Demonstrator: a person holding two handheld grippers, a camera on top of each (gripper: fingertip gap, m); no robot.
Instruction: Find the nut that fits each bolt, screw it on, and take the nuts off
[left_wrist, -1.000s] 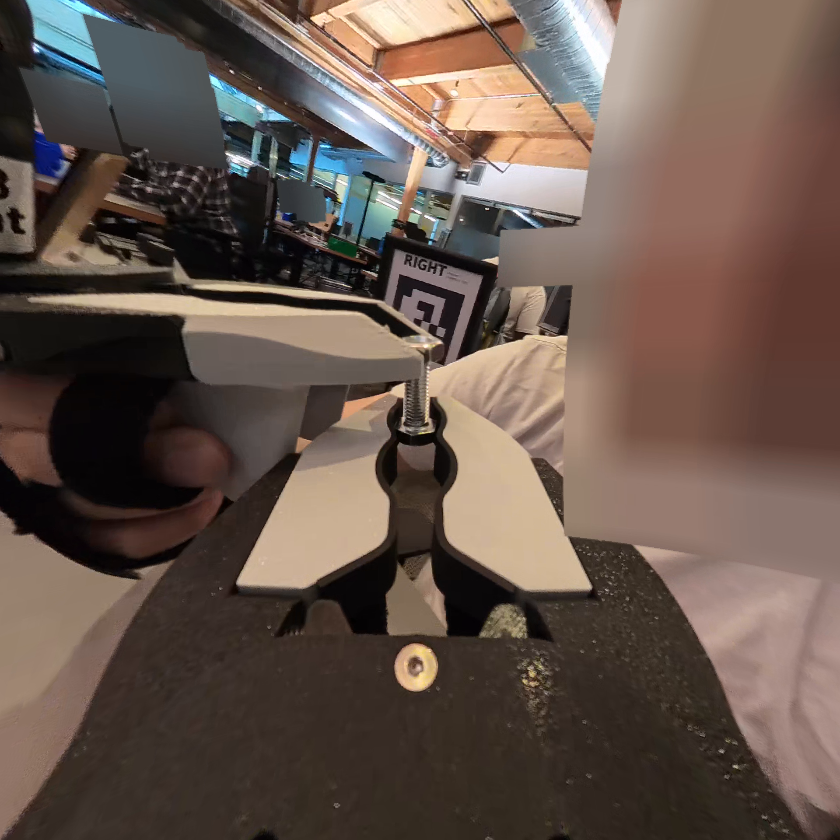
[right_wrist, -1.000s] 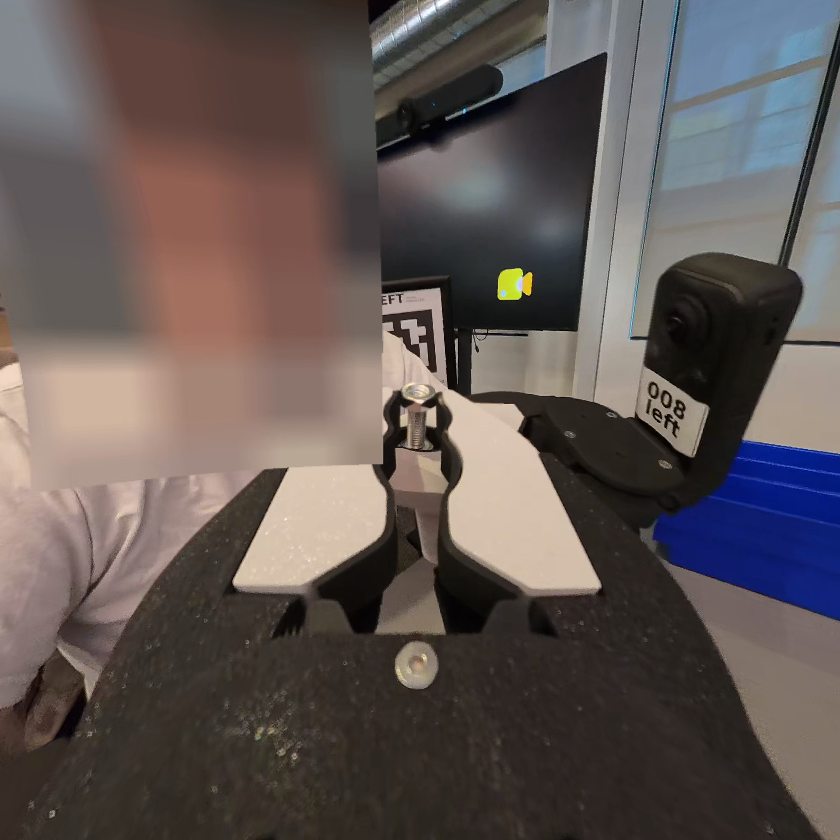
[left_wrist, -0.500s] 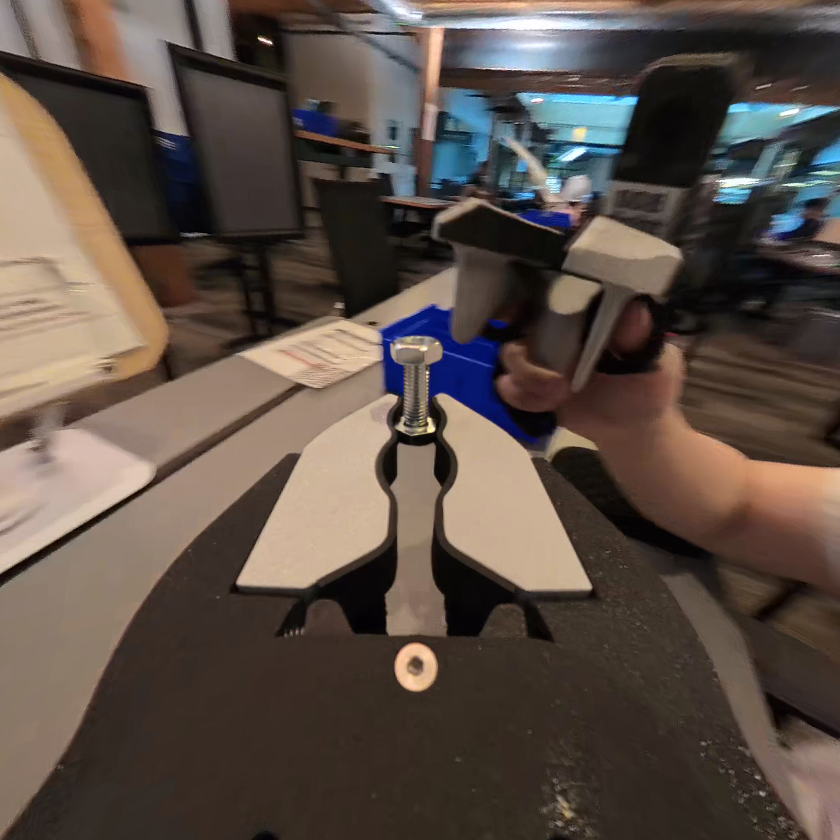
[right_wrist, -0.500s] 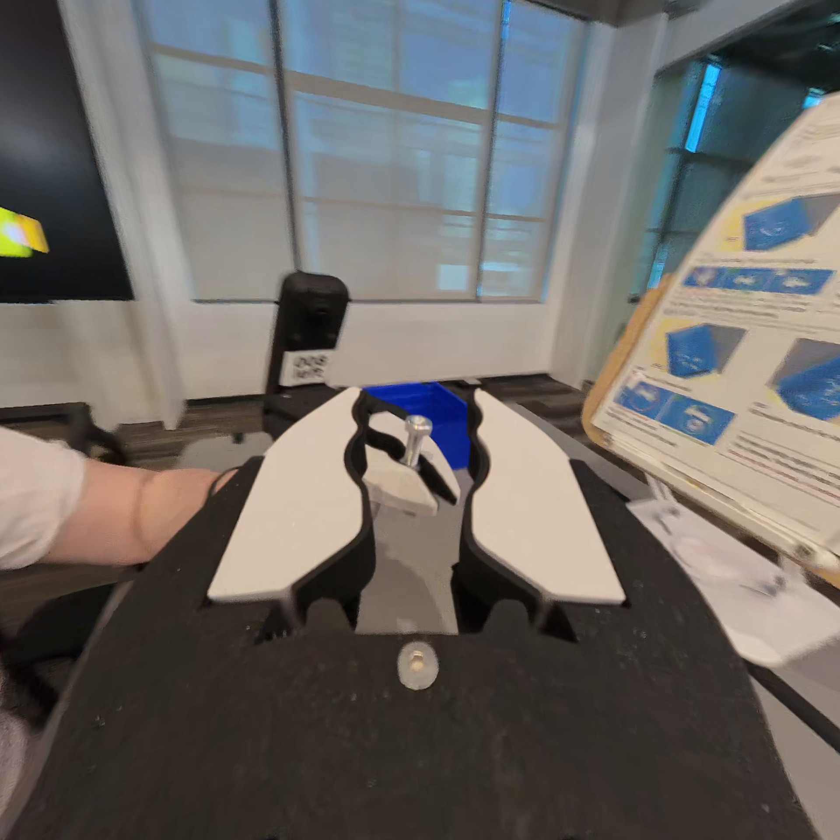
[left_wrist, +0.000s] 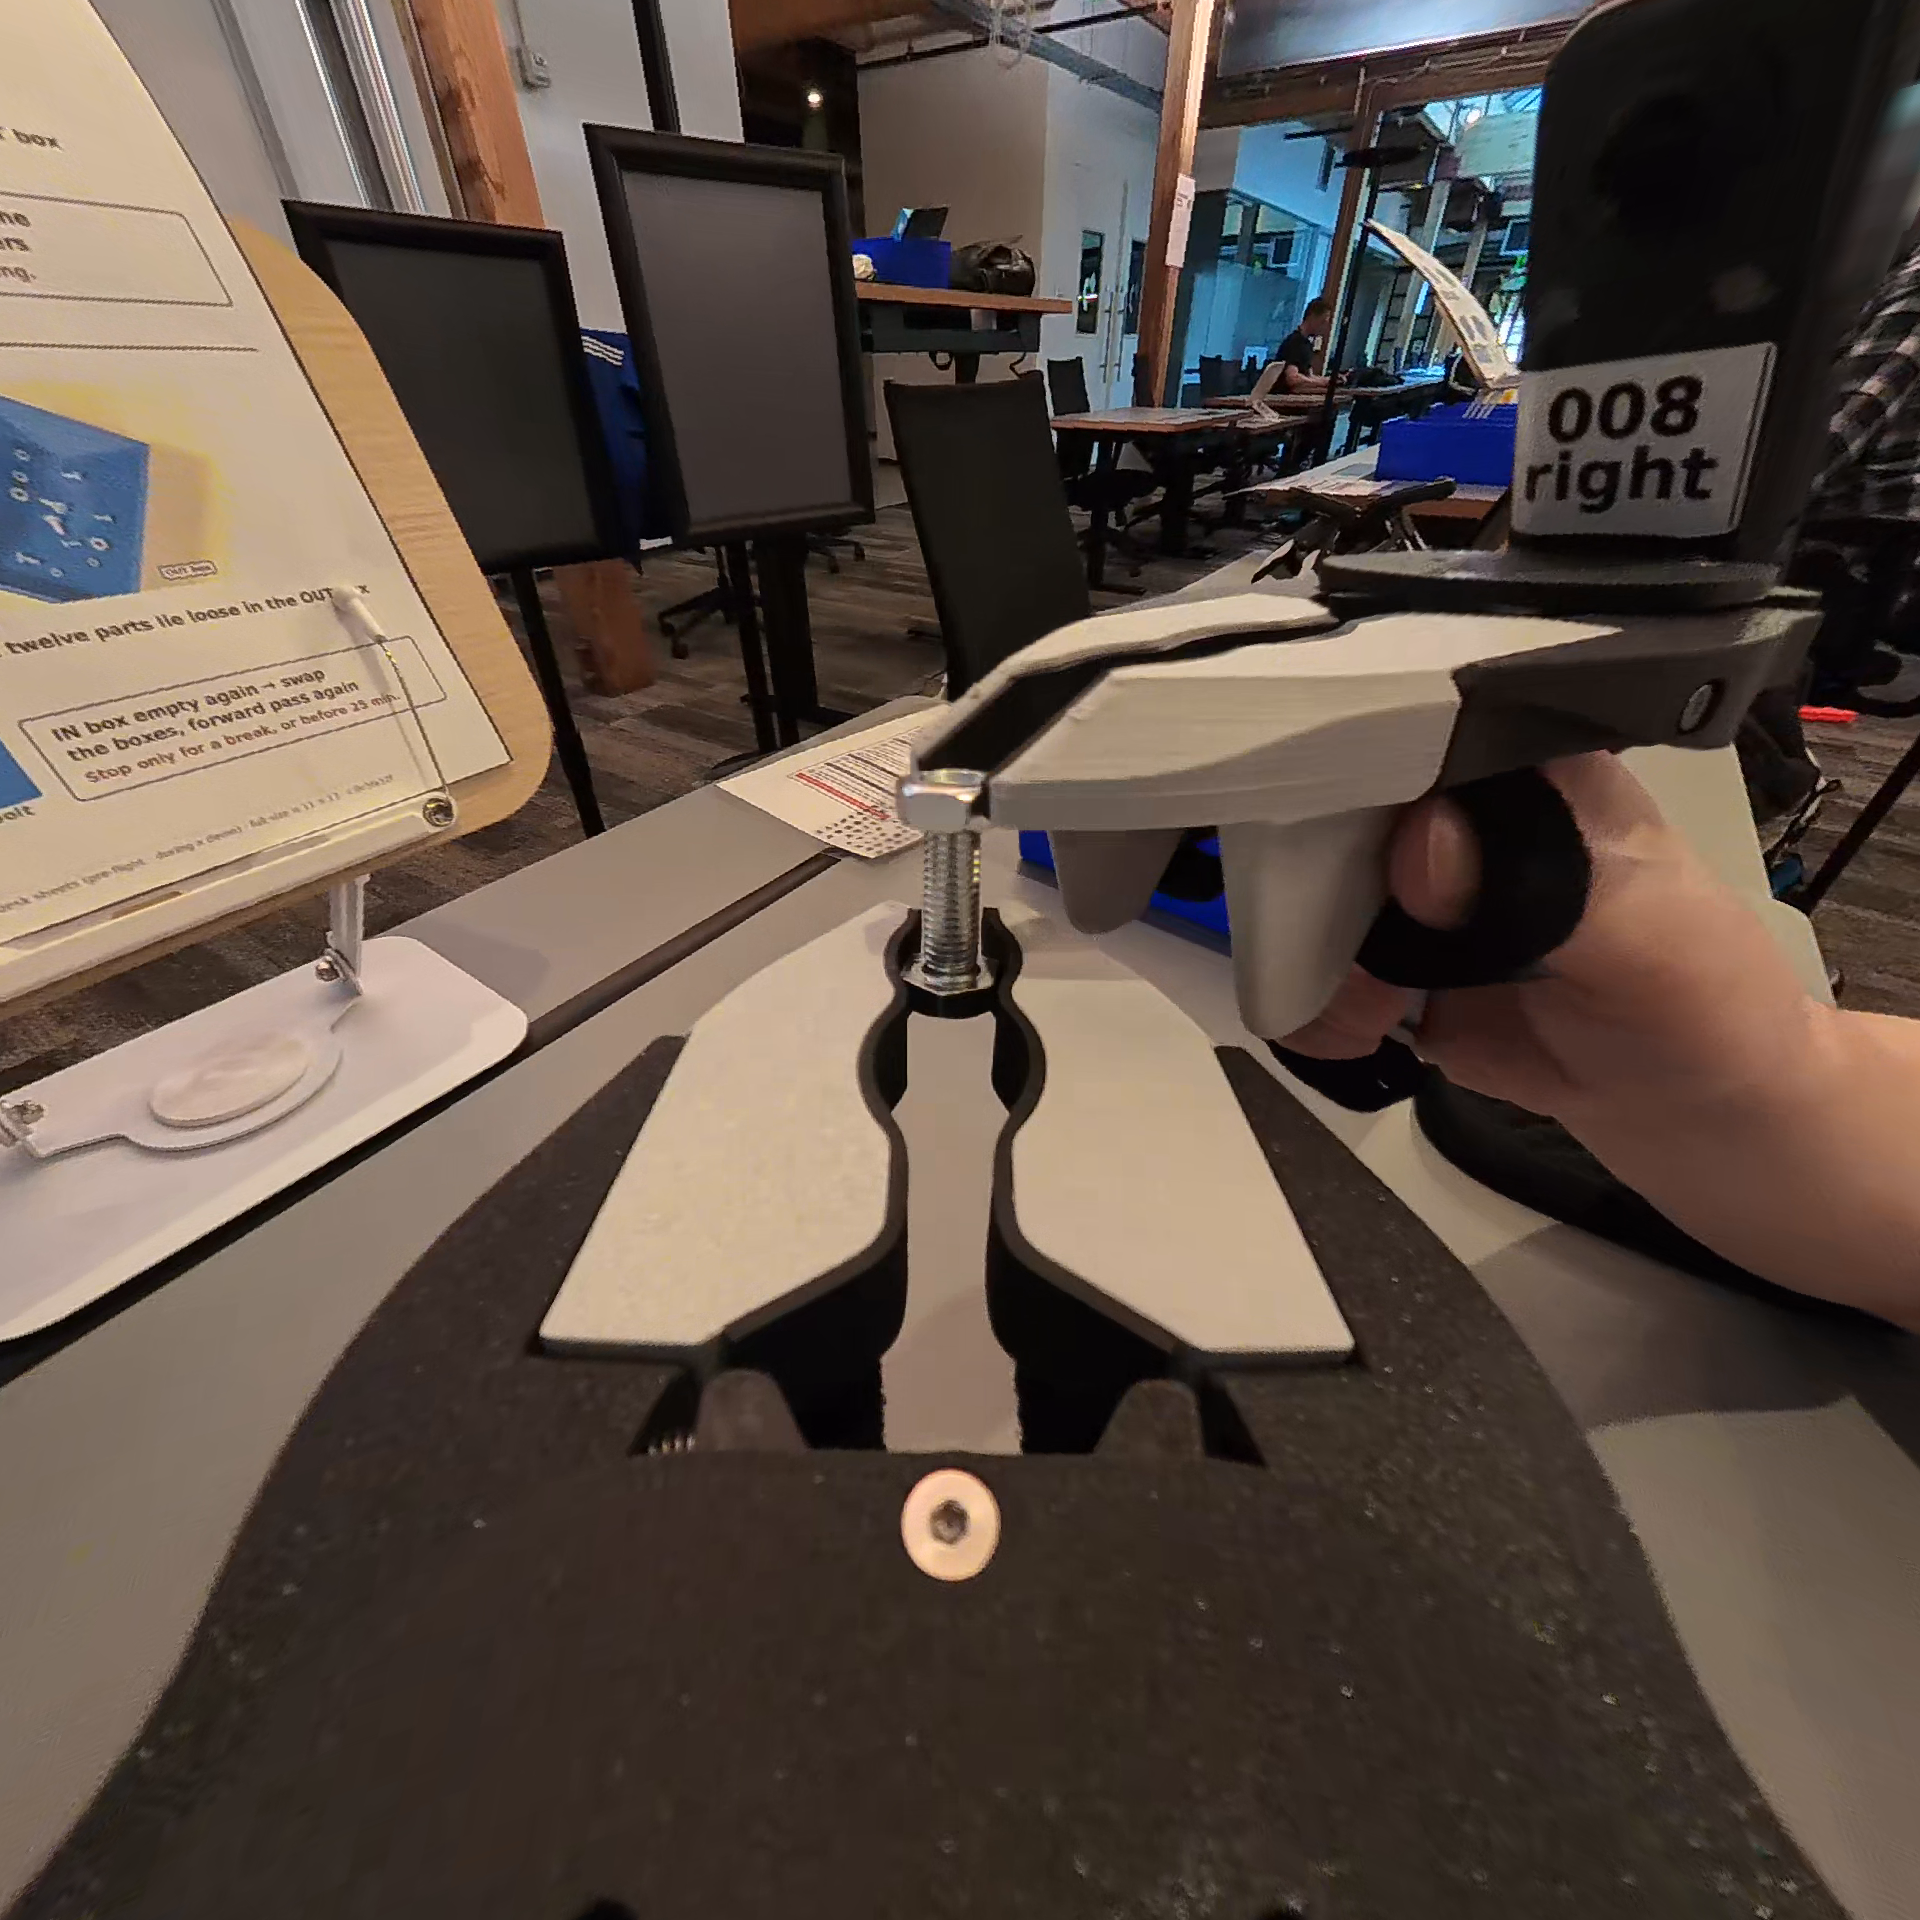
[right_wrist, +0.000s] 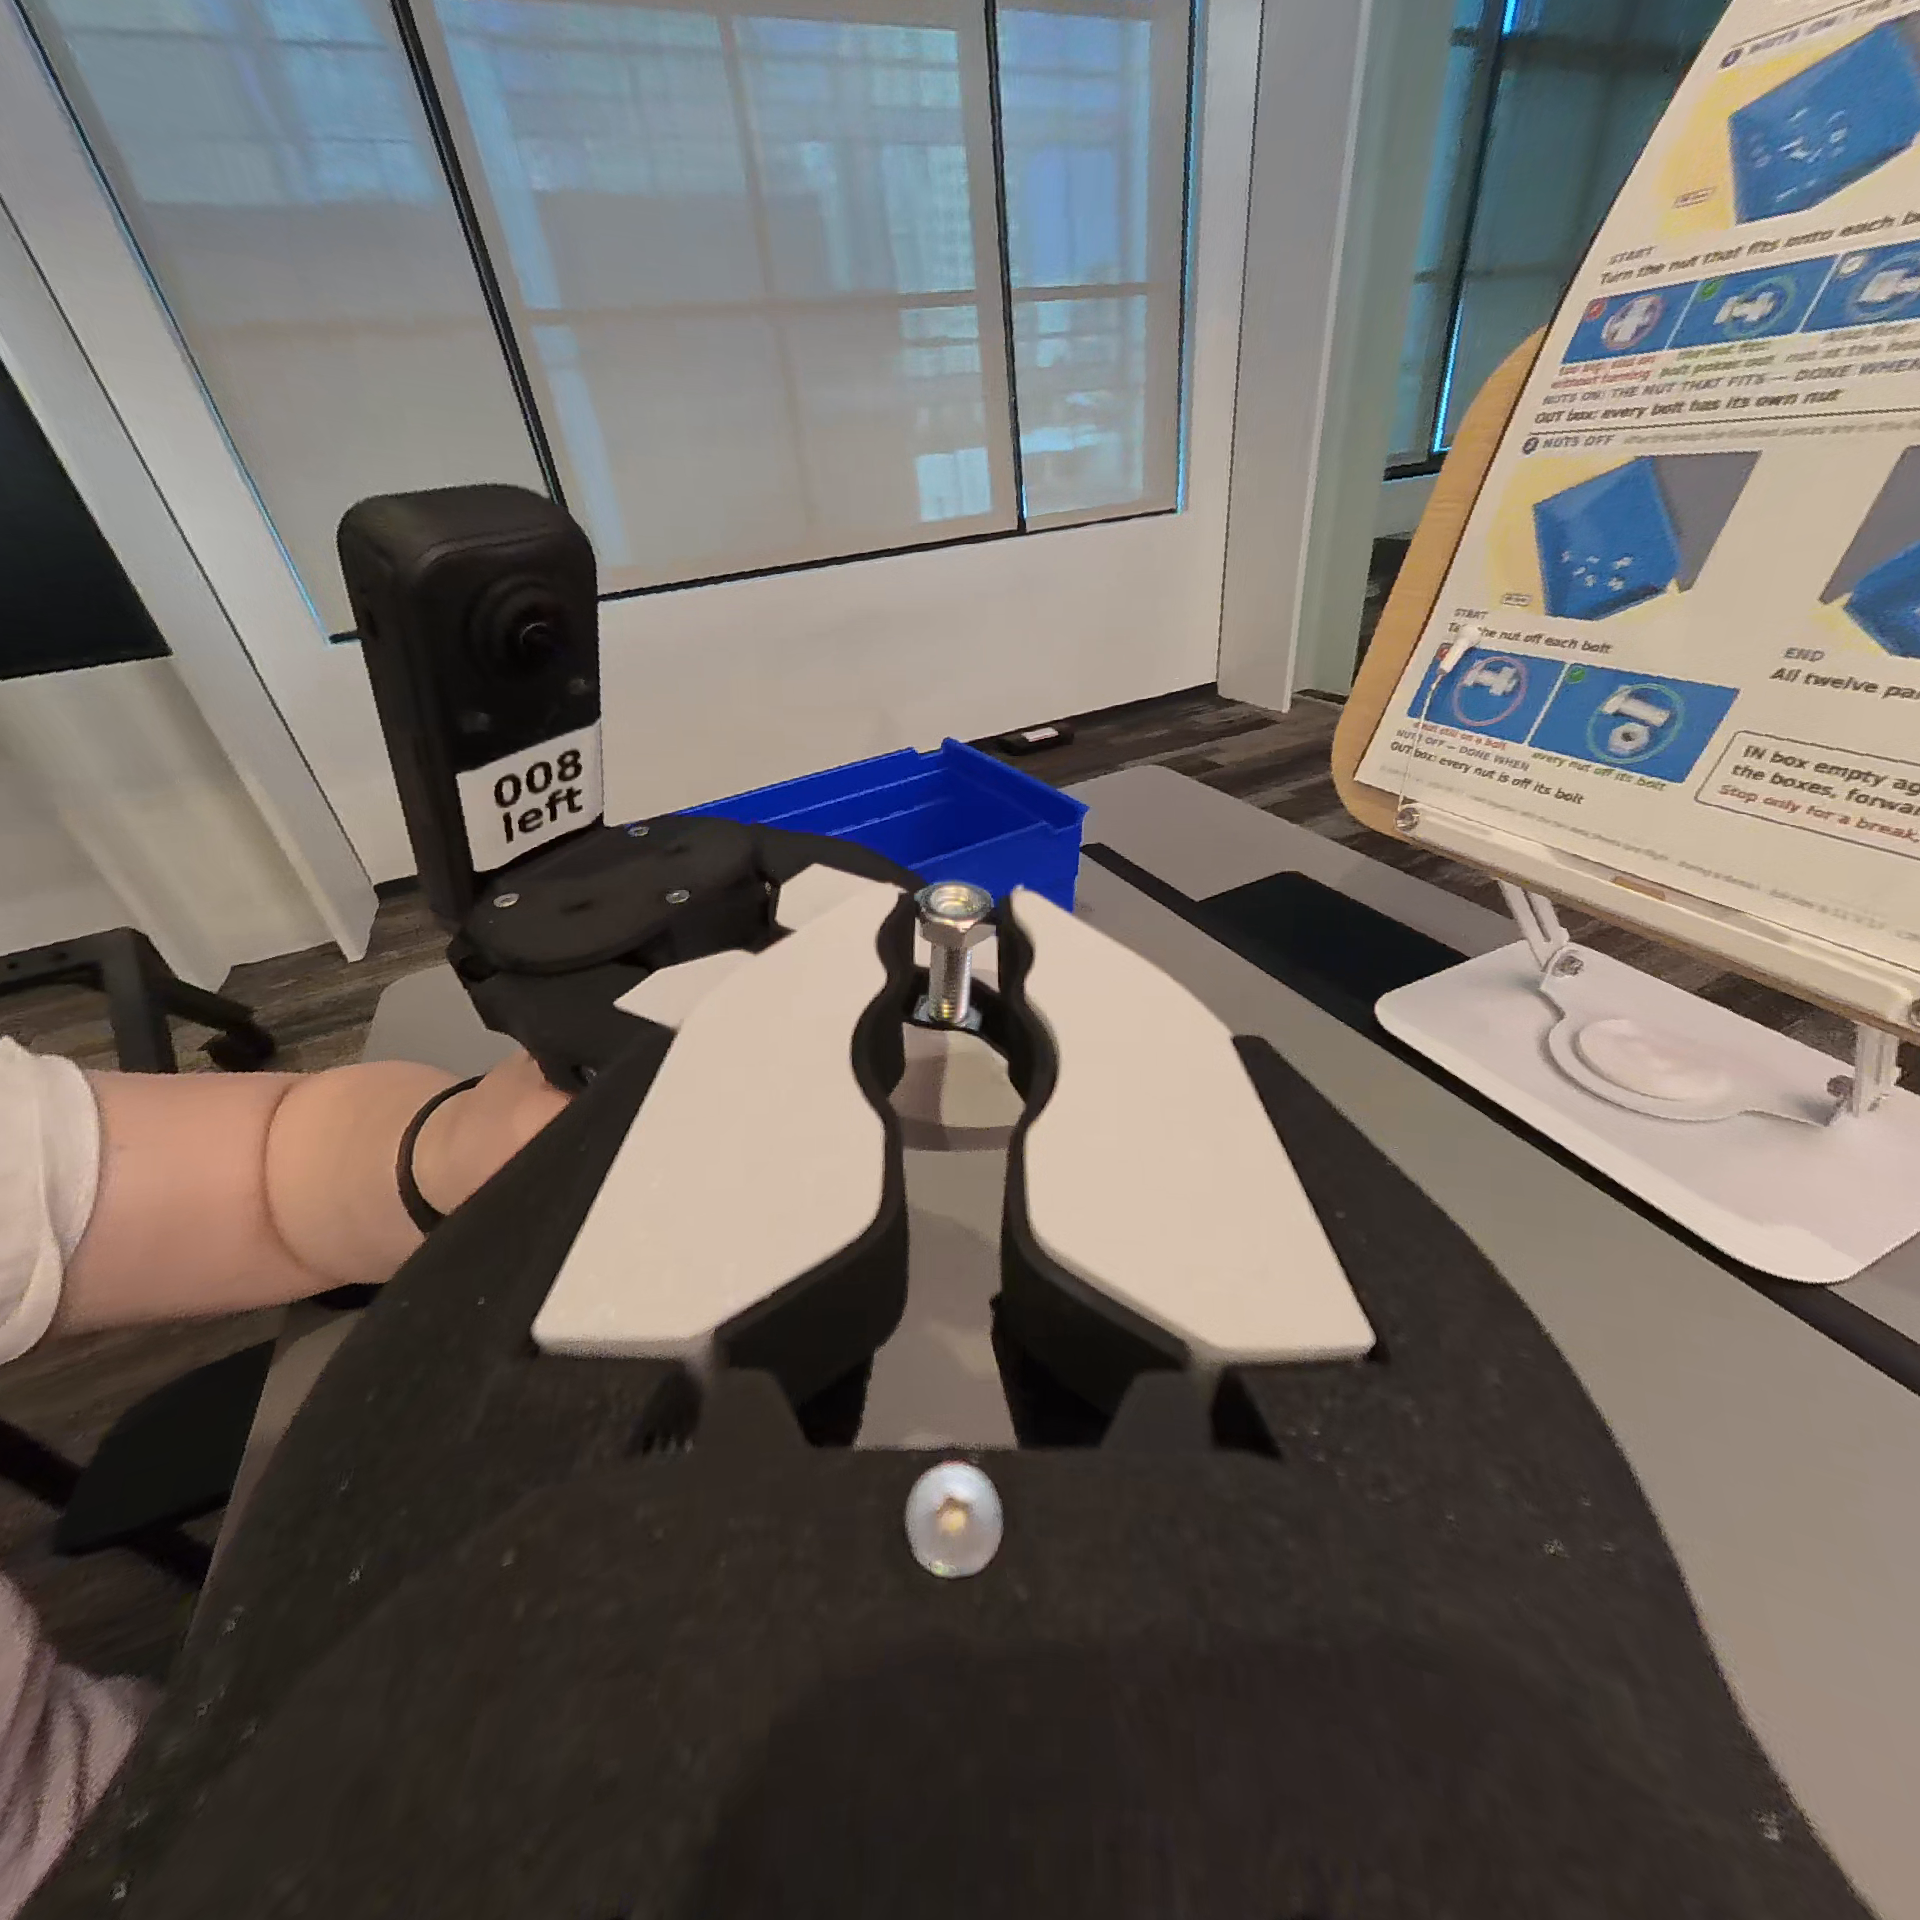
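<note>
the bolt (left_wrist: 951, 883) stands upright in the air above the counter (left_wrist: 623, 925), head up, its threaded shank running straight down into the nut (left_wrist: 948, 977) at its low end. the left hand-held gripper (left_wrist: 948, 992) is clenched on that nut, pinching it in the notch at the very tips of its fingers (left_wrist: 748, 1122), so the nut sits dead ahead of its camera. the right hand-held gripper (left_wrist: 961, 795) reaches in level from the right side and its tips are closed on the hex head of the bolt, as its own view also shows: head (right_wrist: 951, 906) between the tips, shank dropping away toward the nut (right_wrist: 948, 1013) below. so both hold one joined piece, one at each end, and the bolt's long axis is vertical, at right angles to both pairs of fingers. i judge this to be mid-turning; whether the nut is going on or coming off cannot be told from here. the coming twist depends on that axis staying straight: turn the head about the vertical line while the nut is kept fixed, or the thread may bind. behind lie a blue bin (right_wrist: 935, 810), and to one side an instruction board (right_wrist: 1662, 520) on a white stand (right_wrist: 1621, 1122).
</note>
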